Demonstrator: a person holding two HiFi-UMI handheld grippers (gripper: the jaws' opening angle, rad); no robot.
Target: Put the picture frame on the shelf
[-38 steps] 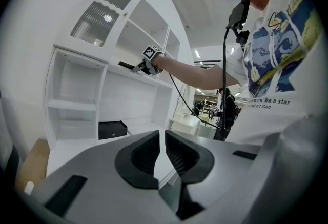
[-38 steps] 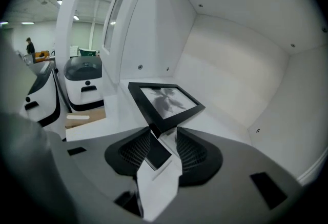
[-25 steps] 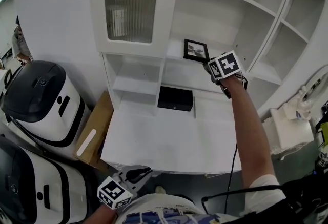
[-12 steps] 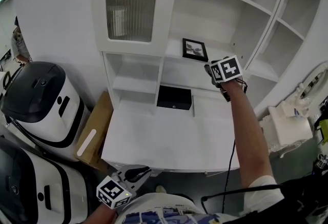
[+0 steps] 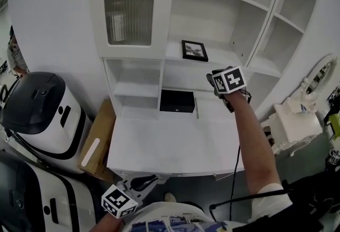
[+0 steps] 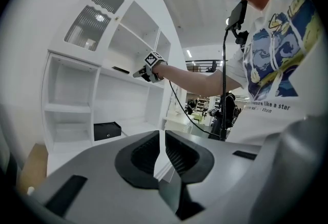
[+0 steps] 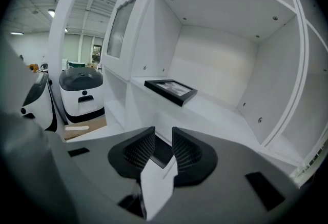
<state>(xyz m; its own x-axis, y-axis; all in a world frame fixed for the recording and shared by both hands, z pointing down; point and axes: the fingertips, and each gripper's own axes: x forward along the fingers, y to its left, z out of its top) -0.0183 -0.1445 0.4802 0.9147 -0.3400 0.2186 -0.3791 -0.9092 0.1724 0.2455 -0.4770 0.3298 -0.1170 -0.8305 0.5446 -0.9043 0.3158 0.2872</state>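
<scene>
The left hand-held gripper (image 6: 160, 138) hangs low, its jaws drawn to a slit on nothing. Ahead and slightly left of the right one, the picture frame (image 7: 170, 89) lies flat on the shelf (image 7: 225, 115). It is face up, its long side seemingly along the shelf and one corner nearest. It is likely light, stiff, glazed and breakable, so pinch one border. The right hand-held gripper (image 7: 164, 143) is empty, its half-parted jaws just closing.
</scene>
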